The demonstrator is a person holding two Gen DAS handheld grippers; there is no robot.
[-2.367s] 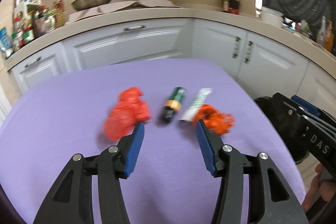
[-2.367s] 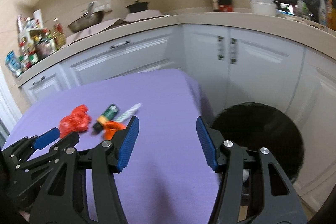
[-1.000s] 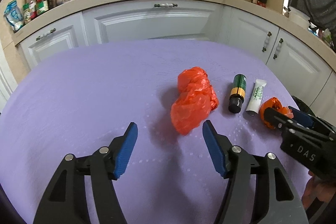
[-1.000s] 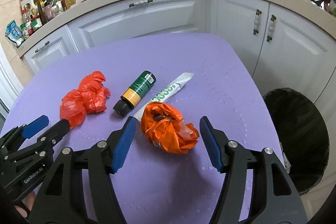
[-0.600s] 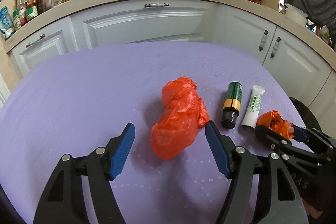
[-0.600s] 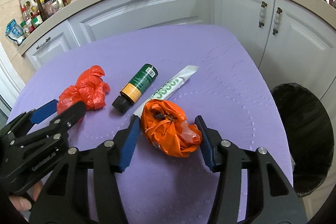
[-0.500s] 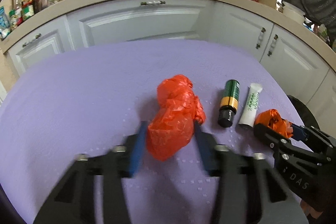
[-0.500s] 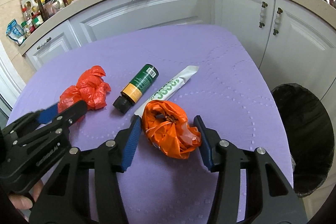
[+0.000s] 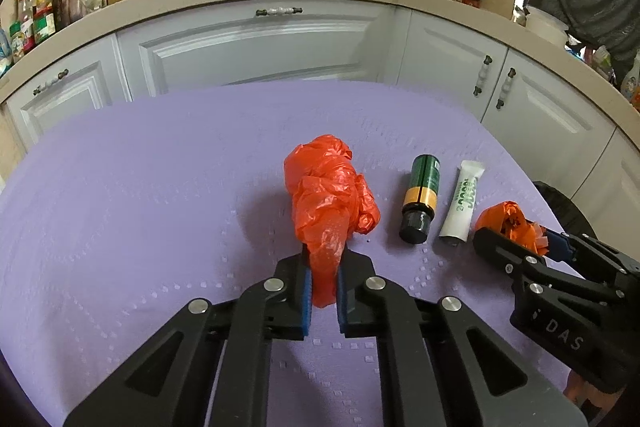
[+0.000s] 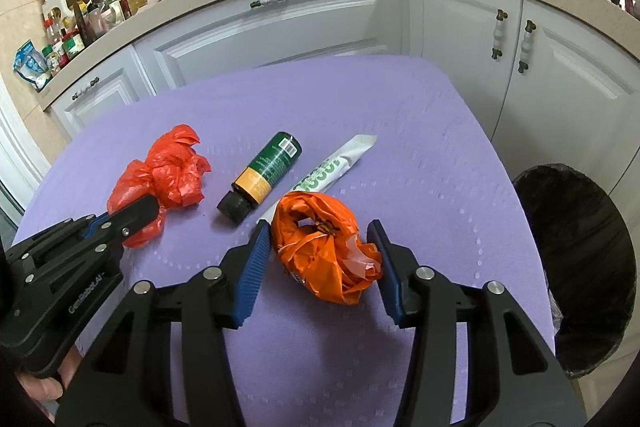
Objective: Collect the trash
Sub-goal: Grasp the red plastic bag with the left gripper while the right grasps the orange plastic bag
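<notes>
On the purple tablecloth (image 9: 140, 187) lies a crumpled red plastic bag (image 9: 328, 195). My left gripper (image 9: 322, 259) is shut on its near end, and the blue pads pinch the thin plastic. The red plastic bag (image 10: 168, 171) and the left gripper (image 10: 136, 211) also show at the left of the right wrist view. A bunched orange plastic bag (image 10: 320, 251) sits between the pads of my right gripper (image 10: 318, 227), and both pads touch its sides. In the left wrist view the orange plastic bag (image 9: 506, 219) is half hidden behind the right gripper (image 9: 516, 239).
A green bottle (image 10: 266, 175) with an orange band and black cap lies next to a white tube (image 10: 340, 163) between the two bags. A black-lined bin (image 10: 580, 267) stands on the floor off the table's right edge. White cabinets and a cluttered counter run behind.
The left gripper's jaws have come together on the near end of the red bag. The right gripper's jaws have narrowed onto the orange bag.
</notes>
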